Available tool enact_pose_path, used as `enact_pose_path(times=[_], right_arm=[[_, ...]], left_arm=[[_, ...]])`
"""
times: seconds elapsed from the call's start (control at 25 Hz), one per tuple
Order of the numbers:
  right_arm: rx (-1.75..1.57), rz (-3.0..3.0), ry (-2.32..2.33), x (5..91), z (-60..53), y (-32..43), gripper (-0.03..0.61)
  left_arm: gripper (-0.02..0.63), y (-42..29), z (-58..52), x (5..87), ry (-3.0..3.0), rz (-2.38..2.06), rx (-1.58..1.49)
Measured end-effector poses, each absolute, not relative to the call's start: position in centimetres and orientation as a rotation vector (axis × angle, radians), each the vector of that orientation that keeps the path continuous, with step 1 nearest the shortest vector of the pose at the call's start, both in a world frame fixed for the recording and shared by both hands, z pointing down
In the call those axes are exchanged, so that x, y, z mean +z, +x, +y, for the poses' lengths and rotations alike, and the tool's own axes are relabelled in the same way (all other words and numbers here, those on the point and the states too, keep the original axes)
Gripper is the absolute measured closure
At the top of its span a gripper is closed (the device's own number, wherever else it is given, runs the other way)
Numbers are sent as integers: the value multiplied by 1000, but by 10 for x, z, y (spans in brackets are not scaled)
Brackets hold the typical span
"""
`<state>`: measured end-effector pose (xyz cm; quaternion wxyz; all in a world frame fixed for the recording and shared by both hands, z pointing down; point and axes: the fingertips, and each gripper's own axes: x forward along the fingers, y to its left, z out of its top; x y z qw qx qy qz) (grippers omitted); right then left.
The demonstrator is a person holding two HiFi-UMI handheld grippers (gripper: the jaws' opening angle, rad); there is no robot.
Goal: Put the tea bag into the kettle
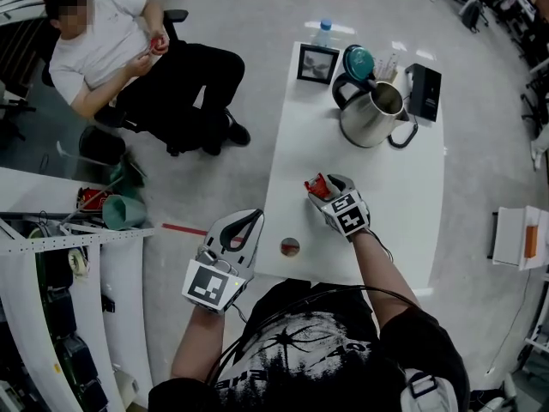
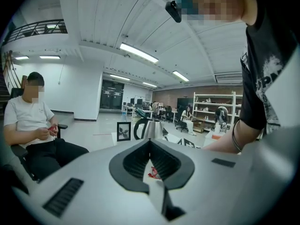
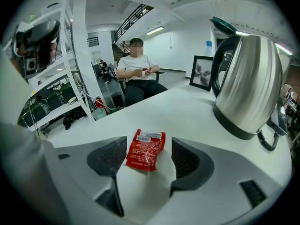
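Right gripper (image 3: 147, 144) released, jaws standing apart around the flat red foil tea bag (image 3: 146, 156) lying on the white table (image 3: 187, 111); left gripper (image 2: 150, 146) clenched.

The tea bag (image 3: 146, 150) is showing a red wrapper with small pale print and a white barcode label along its top edge. The kettle (image 1: 371, 114) is gleaming silver, carrying a black handle and a teal lid. The table (image 1: 403, 204) is looking plain white. The right gripper (image 1: 324, 187) and the left gripper (image 1: 244, 220) are showing white shells with black ribbed pads, each wearing a cube of black-and-white square markers. The seated person (image 1: 111, 50) is wearing a white shirt and black trousers.
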<state>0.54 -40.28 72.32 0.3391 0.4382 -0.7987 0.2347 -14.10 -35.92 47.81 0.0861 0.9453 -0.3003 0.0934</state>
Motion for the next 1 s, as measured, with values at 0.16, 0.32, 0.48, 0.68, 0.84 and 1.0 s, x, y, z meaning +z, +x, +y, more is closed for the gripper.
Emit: enact_pose_path(times=[0.16,0.32,0.48,0.68,0.84,1.0], right_arm=[[619,-2045,1140,736,-404,6,285],[592,-2047,1149,735,-404,4,285],[578,-2031,1136,735,-404,3,309],[565,-2021,1101,738,-399,-2,398],[525,-2022,1086,735,-397,-11,473],[522,-2031,1086,735,-396,-13,499]], left_arm=[[603,-150,-359,480,2785,-924,264],[603,-165,-359,488,2765,-967,338],[603,-163,-354,489,2770,-953,284],[603,-174,-349,495,2755,-979,332],[603,-179,-346,499,2734,-987,364],[603,-176,-341,498,2740,-979,350]])
